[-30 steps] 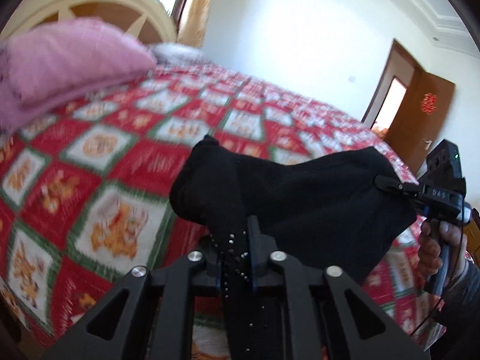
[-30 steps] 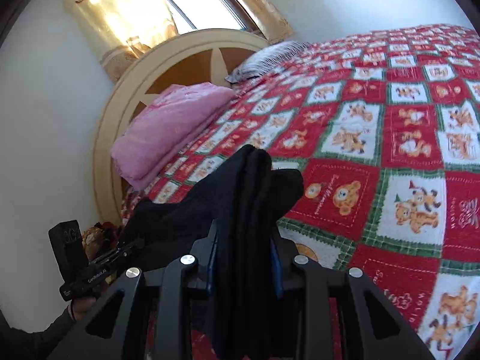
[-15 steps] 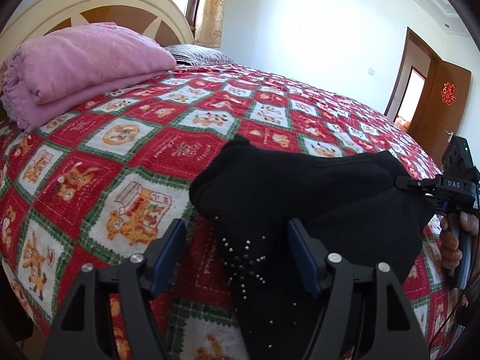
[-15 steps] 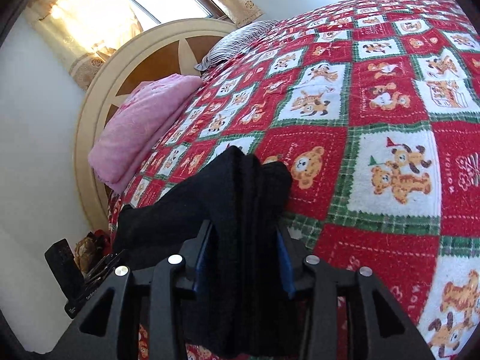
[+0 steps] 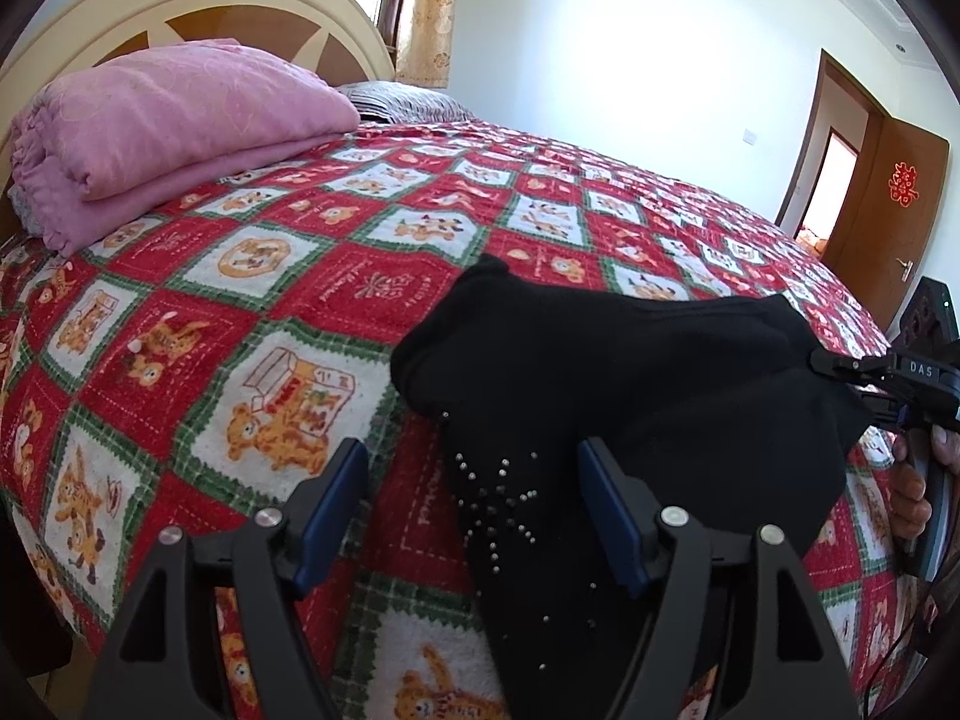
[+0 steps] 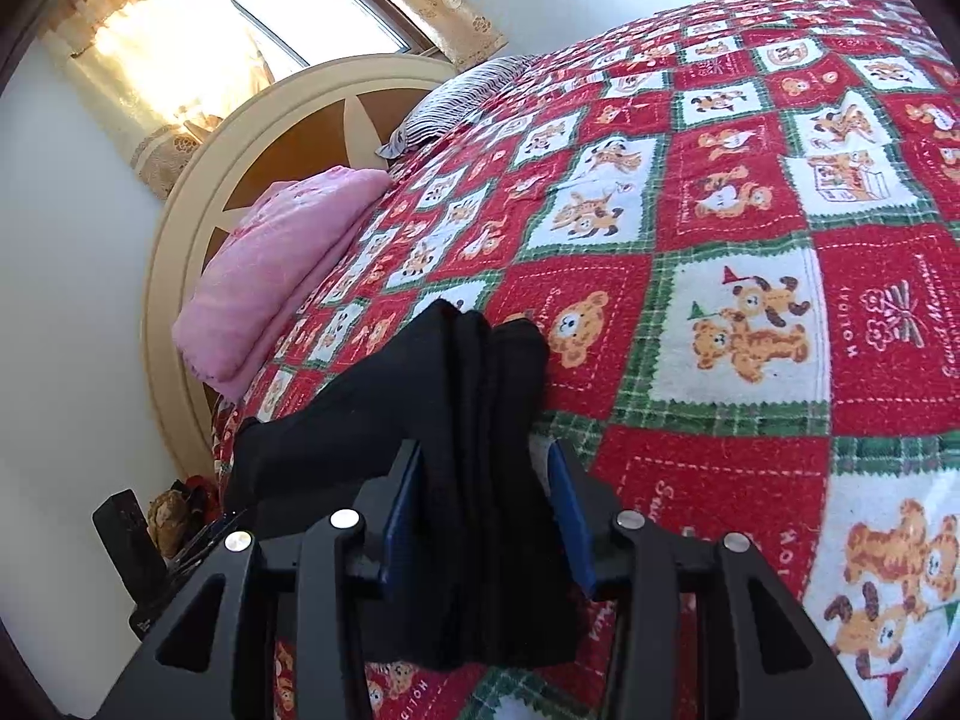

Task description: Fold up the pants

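The black pants (image 5: pixel 600 372) lie bunched on the red patterned bedspread (image 5: pixel 300 276) near the bed's front edge; small studs show on one part. My left gripper (image 5: pixel 474 480) is open, its blue-padded fingers (image 5: pixel 336 498) either side of the studded fabric without gripping it. In the right wrist view the pants (image 6: pixel 468 396) run between the fingers of my right gripper (image 6: pixel 486 492), which is partly open with gaps beside the folded cloth. The right gripper also shows in the left wrist view (image 5: pixel 840 369) at the pants' right end.
A folded pink quilt (image 5: pixel 162 126) lies at the head of the bed by the cream headboard (image 5: pixel 198 12). A striped pillow (image 6: pixel 456 102) lies beyond it. A brown door (image 5: pixel 888 192) stands at the far right. Bedspread stretches beyond the pants.
My left gripper has opened and let go of the pants, which dropped onto the bed. My right gripper has loosened from shut to partly open around its end.
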### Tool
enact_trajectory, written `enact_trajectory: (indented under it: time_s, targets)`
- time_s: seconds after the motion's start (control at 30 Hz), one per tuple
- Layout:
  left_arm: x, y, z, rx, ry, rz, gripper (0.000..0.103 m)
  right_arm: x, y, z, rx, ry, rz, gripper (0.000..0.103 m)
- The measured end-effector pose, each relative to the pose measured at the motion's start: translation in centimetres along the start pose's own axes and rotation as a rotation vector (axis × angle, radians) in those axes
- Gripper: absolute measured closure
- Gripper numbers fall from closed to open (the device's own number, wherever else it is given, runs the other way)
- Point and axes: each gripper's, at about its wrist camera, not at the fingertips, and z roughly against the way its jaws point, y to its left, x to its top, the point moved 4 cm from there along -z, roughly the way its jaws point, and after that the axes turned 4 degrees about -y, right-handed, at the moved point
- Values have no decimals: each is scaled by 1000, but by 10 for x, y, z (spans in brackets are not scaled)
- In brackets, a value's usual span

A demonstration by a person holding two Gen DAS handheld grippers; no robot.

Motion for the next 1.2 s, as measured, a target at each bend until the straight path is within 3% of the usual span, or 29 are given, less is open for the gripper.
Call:
enact_trajectory:
  time_s: [0.1,0.2,0.33,0.43,0.47,0.57,0.8,1.2]
  targets:
    - [0,-1,6,17,4,-12,28,1,1,8,-23,-21,4,58]
    - [2,-1,17,35,9,-33,28,2,4,30,-101,-74,10,57]
    - [7,-2,44,50,-22,-55,28,-5,27,60,-166,-126,88,56]
    - [15,-4,67,58,-59,-53,27,-16,55,84,-221,-167,171,43]
    - [18,-6,73,62,-73,-52,22,-19,65,91,-230,-183,195,37]
    - [29,-12,100,59,-138,-45,11,-31,100,112,-227,-225,282,35]
    - [48,-23,134,17,-219,-13,8,-49,158,154,-246,-302,385,33]
    - [51,-35,148,-7,-251,-19,5,-60,188,178,-250,-339,429,32]
